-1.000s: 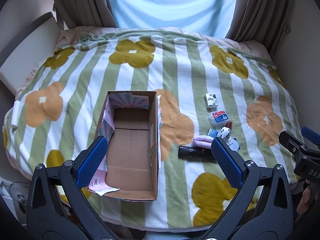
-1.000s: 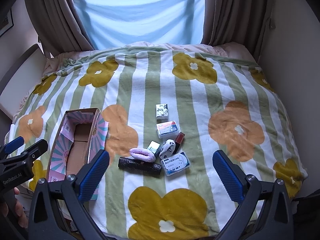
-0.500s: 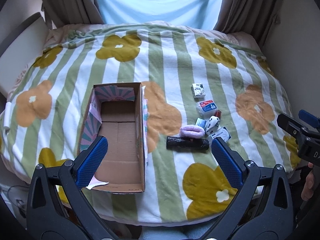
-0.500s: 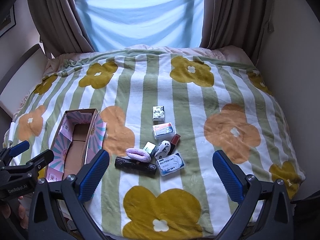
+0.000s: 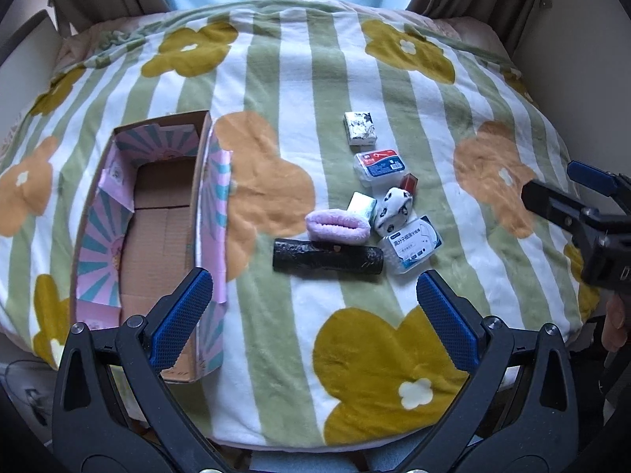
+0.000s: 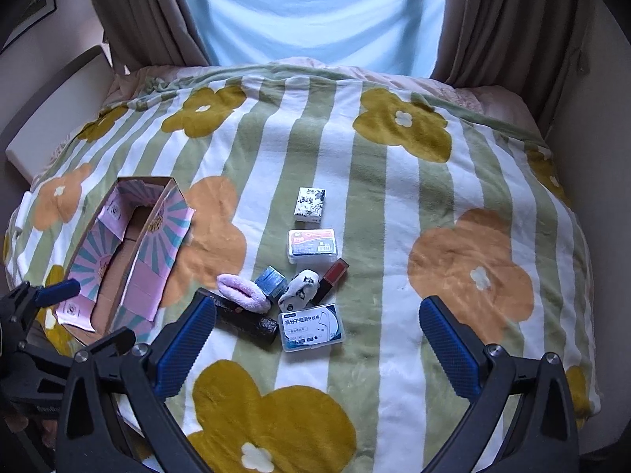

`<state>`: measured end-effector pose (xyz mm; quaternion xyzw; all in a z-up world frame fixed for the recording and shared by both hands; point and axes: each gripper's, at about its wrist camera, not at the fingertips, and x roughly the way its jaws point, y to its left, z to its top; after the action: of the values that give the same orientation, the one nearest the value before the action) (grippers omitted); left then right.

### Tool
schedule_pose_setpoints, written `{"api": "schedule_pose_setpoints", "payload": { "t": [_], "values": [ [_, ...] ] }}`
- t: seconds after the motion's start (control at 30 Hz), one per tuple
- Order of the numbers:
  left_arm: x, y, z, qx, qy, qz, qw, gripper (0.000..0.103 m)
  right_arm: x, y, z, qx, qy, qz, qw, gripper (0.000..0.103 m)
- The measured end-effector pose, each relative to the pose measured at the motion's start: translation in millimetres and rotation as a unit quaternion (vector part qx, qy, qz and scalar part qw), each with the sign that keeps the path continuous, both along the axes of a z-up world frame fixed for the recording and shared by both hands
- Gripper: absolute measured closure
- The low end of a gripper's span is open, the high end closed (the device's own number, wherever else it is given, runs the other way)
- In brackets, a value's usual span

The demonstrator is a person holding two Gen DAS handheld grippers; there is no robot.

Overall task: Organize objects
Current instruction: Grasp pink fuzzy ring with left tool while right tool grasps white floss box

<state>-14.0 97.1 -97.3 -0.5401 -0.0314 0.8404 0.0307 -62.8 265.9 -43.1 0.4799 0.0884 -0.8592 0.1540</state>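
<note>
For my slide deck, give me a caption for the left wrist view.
Open left gripper hovers over a floral blanket, empty cardboard box beside a cluster of small items.

left gripper: fingers spread, empty | cardboard box: left | black tube: ahead

Home bedroom — bed with flowered blanket, curtains.

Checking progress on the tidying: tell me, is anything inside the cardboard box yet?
No, the cardboard box shows only its bare floor, with the black tube on the blanket.
</note>
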Motion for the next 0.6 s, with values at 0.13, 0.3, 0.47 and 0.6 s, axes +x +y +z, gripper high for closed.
{"api": "schedule_pose_setpoints", "payload": {
  "t": [0.13, 0.3, 0.47, 0.6],
  "values": [
    [-24.9, 16.2, -38.9, 0.006, -0.01, 0.009, 0.9999, 0.0, -11.8, 10.1, -44.1, 0.008, -0.02, 0.045, 0.999, 0.001],
    [-54.6, 29.2, -101.9, 0.016, -0.03, 0.025, 0.9991, 0.0, -18.9, 16.4, -113.2, 0.005, -0.057, 0.077, 0.995, 0.001],
    [-69.5, 33.1, -151.0, 0.023, -0.046, 0.028, 0.9983, 0.001, -19.1, 9.8, -171.4, 0.013, -0.088, 0.091, 0.992, 0.001],
    [-77.2, 34.1, -169.6, 0.022, -0.048, 0.022, 0.9984, 0.001, -23.6, 2.1, -201.7, 0.019, -0.102, 0.096, 0.99, 0.001]
  ]
}}
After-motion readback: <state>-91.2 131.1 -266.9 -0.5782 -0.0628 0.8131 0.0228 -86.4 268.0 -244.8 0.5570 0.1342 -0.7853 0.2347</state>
